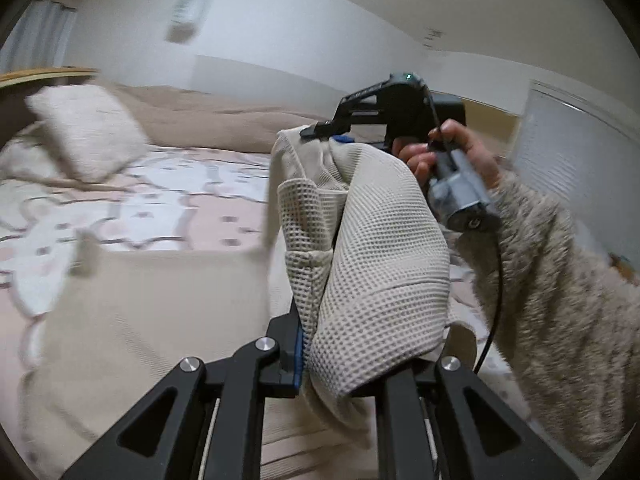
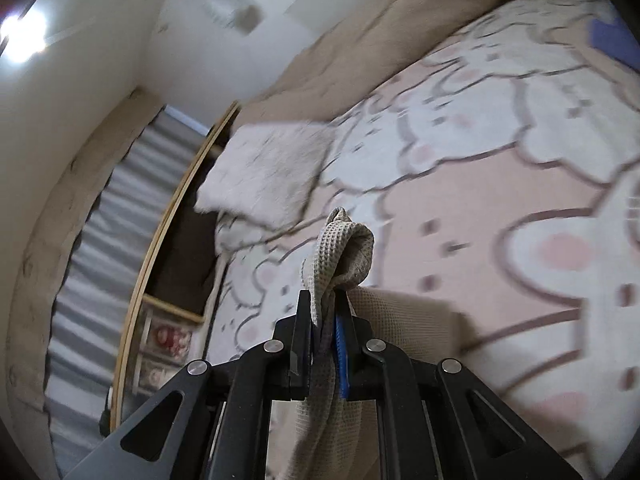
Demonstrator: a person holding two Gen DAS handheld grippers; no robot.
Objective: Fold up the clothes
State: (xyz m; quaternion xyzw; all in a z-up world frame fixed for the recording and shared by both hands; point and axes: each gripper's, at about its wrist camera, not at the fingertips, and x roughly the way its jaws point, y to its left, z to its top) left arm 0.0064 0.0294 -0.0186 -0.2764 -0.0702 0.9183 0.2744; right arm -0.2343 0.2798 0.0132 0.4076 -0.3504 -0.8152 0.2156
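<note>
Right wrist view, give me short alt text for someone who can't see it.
The right gripper is shut on a bunched fold of beige waffle-knit garment, held above a bed with a pink cartoon-print cover; a fluffy pillow lies behind.

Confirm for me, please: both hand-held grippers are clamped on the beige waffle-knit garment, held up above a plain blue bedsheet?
Not quite: the sheet is pink with white cartoon figures, as the right wrist view shows. The rest holds: the left hand-held gripper and right hand-held gripper both clamp the beige waffle-knit garment.

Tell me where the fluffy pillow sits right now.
The pillow lies at the head of the bed beside the wooden headboard, upper left in the left wrist view, left of centre in the right wrist view.
</note>
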